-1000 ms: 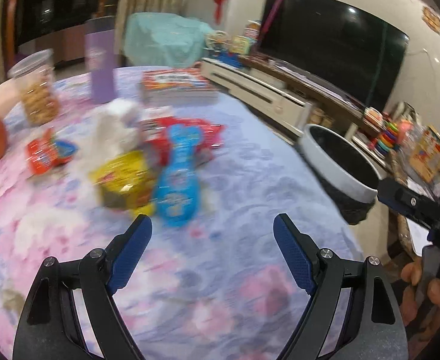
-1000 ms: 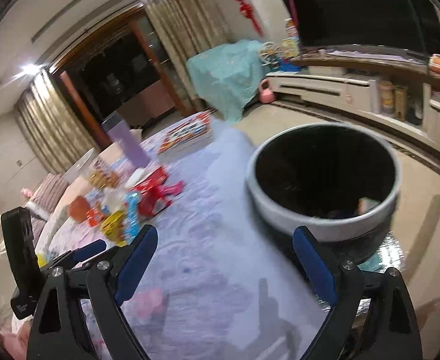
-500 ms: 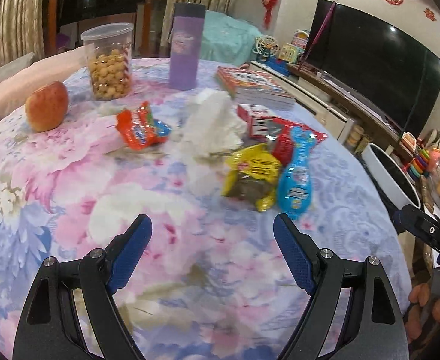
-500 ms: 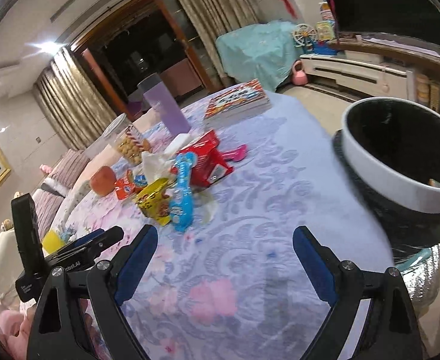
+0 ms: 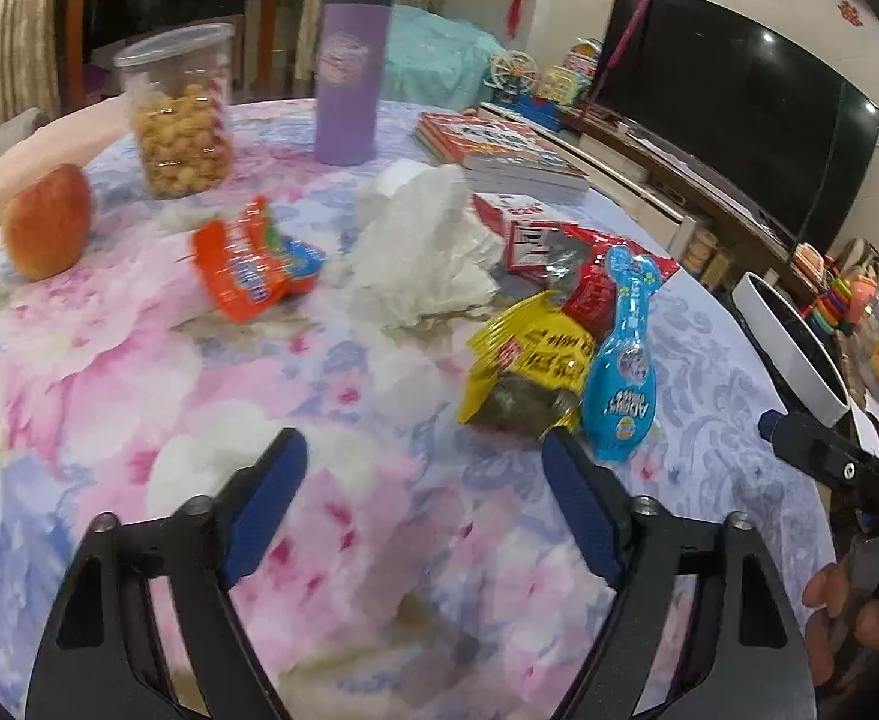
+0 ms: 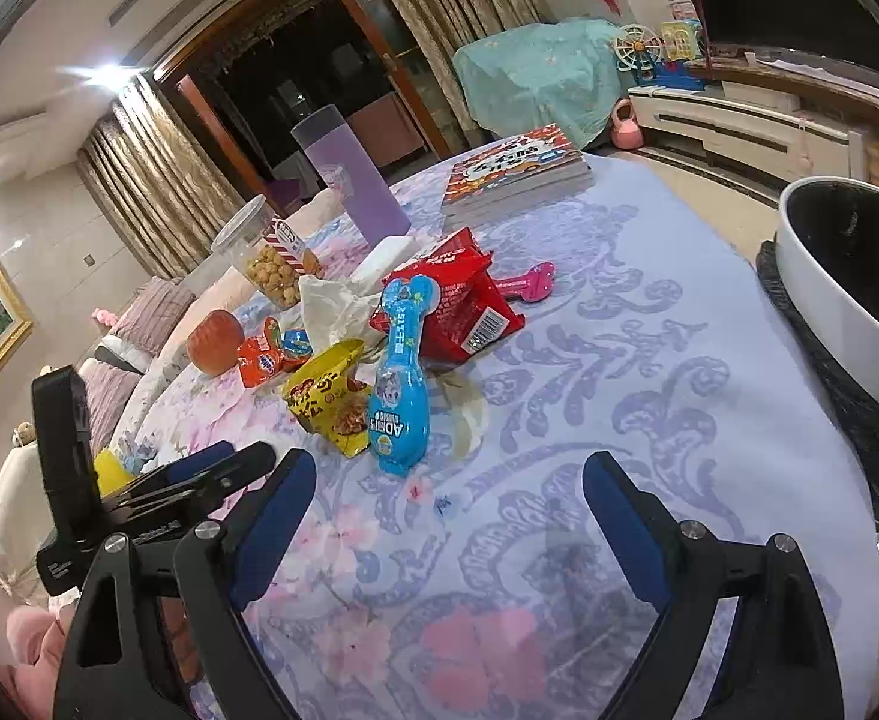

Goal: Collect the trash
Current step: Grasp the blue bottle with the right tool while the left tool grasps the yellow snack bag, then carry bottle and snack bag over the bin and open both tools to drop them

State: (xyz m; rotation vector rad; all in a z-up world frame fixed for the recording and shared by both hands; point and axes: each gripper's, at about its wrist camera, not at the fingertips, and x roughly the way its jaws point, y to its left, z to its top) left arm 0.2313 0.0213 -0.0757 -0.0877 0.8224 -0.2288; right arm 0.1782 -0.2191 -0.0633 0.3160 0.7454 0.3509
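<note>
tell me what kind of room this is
Most likely a home living room: a big TV on a low white cabinet, curtains by a dark glass door, and a snack-strewn table under a floral cloth.

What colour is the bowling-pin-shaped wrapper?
Bright blue bowling-pin wrapper with a printed label, clearest in the right wrist view.

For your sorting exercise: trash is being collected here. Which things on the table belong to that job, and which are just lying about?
Job: orange wrapper, crumpled tissue, red packet, yellow packet, blue packet, bin.

Lying about: apple, snack jar, purple cup, books.
</note>
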